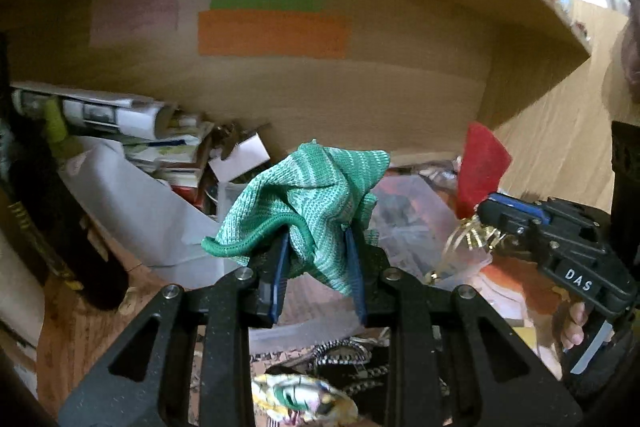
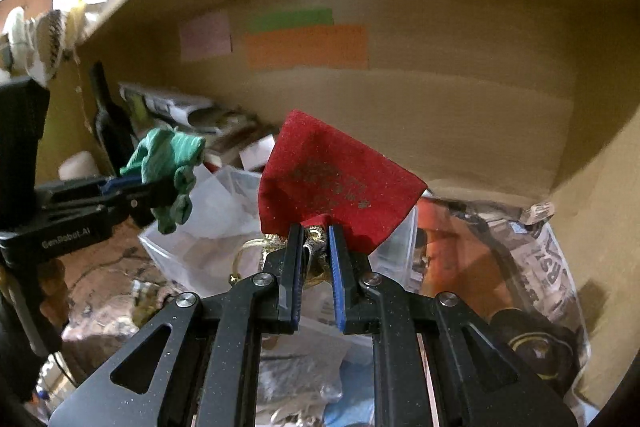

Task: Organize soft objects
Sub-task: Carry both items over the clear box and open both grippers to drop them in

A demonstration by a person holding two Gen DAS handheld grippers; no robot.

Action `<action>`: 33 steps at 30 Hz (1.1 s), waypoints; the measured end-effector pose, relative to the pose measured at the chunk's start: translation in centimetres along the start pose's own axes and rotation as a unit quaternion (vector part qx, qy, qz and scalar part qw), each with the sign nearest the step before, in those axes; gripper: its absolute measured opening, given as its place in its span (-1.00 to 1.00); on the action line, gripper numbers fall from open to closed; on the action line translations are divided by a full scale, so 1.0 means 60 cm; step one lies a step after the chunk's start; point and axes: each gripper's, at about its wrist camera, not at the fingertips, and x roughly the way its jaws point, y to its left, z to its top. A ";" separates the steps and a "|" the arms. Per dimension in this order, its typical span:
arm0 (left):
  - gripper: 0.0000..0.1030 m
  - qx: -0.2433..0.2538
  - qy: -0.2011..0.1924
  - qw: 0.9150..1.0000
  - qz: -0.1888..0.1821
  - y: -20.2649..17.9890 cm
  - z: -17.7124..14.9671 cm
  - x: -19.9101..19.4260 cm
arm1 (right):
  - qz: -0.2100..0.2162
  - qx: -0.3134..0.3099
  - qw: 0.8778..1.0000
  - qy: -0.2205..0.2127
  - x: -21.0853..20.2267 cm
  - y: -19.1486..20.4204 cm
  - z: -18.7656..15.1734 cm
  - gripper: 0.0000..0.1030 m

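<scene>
My left gripper [image 1: 318, 235] is shut on a crumpled green striped knit cloth [image 1: 312, 195] and holds it up in front of a wooden shelf. It also shows in the right wrist view [image 2: 168, 163], at the left. My right gripper [image 2: 314, 231] is shut on a red felt pouch [image 2: 332, 179] at its gold-ribboned neck. The pouch also shows in the left wrist view [image 1: 480, 167], at the right, with gold ribbon [image 1: 468, 239] hanging below it. Both items are held above a cluttered shelf floor.
The wooden back panel [image 1: 360, 95] carries orange [image 1: 272, 35], green and pink paper labels. Below lie clear plastic bags [image 2: 208, 227], rolled papers [image 1: 108, 111], a dark bottle [image 2: 108, 115], newspaper [image 2: 548, 267] and a patterned cloth [image 1: 304, 399].
</scene>
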 end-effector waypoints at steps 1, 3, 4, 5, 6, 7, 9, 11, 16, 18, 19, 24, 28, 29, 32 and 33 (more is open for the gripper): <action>-0.49 0.001 0.011 1.000 -0.002 0.000 0.002 0.013 | 0.001 -0.002 1.000 0.013 0.011 -0.002 0.000 -0.78; -0.49 0.003 0.030 1.000 -0.002 0.001 0.004 0.035 | 0.001 -0.005 0.999 0.032 0.029 -0.004 0.000 -0.78; -0.49 0.004 0.041 0.999 -0.003 0.001 0.004 0.048 | 0.001 -0.008 0.999 0.044 0.038 -0.005 -0.001 -0.78; -0.49 0.005 0.049 0.999 -0.005 0.002 0.004 0.058 | 0.000 -0.010 0.999 0.053 0.045 -0.006 -0.001 -0.78; -0.49 0.004 0.060 0.998 -0.006 0.003 0.003 0.070 | 0.000 -0.011 0.998 0.062 0.053 -0.007 -0.002 -0.78; -0.49 0.005 0.070 0.998 -0.007 0.002 0.000 0.079 | 0.000 -0.012 0.997 0.072 0.061 -0.009 -0.003 -0.78; -0.49 0.003 0.084 0.996 -0.011 0.004 -0.003 0.094 | 0.002 -0.014 0.996 0.092 0.077 -0.012 -0.007 -0.78; -0.47 0.002 0.098 0.995 -0.009 0.007 -0.006 0.108 | 0.003 -0.014 0.994 0.108 0.090 -0.014 -0.010 -0.77; -0.26 -0.002 0.125 0.992 -0.007 0.010 -0.013 0.130 | 0.005 -0.018 0.991 0.134 0.110 -0.016 -0.019 -0.63; -0.13 0.000 0.122 0.993 -0.002 0.009 -0.014 0.129 | 0.006 -0.014 0.990 0.138 0.114 -0.015 -0.019 -0.53; -0.09 0.001 0.119 0.993 0.000 0.009 -0.013 0.127 | 0.006 -0.013 0.991 0.137 0.112 -0.016 -0.020 -0.47; -0.02 0.003 0.096 0.995 0.001 0.007 -0.005 0.098 | -0.002 -0.014 0.994 0.112 0.082 -0.020 -0.011 -0.10; 0.17 0.008 0.058 0.998 0.005 0.005 0.005 0.050 | -0.007 -0.010 0.997 0.074 0.034 -0.022 0.003 0.06; 0.23 0.008 0.050 0.999 0.005 0.006 0.007 0.040 | -0.008 -0.009 0.998 0.063 0.019 -0.022 0.006 0.09; 0.32 0.007 0.029 1.000 0.006 0.008 0.007 0.008 | -0.013 -0.009 0.999 0.039 -0.016 -0.018 0.010 0.14; 0.33 0.007 0.023 1.000 0.006 0.008 0.005 -0.002 | -0.015 -0.009 0.999 0.035 -0.014 -0.014 0.012 0.14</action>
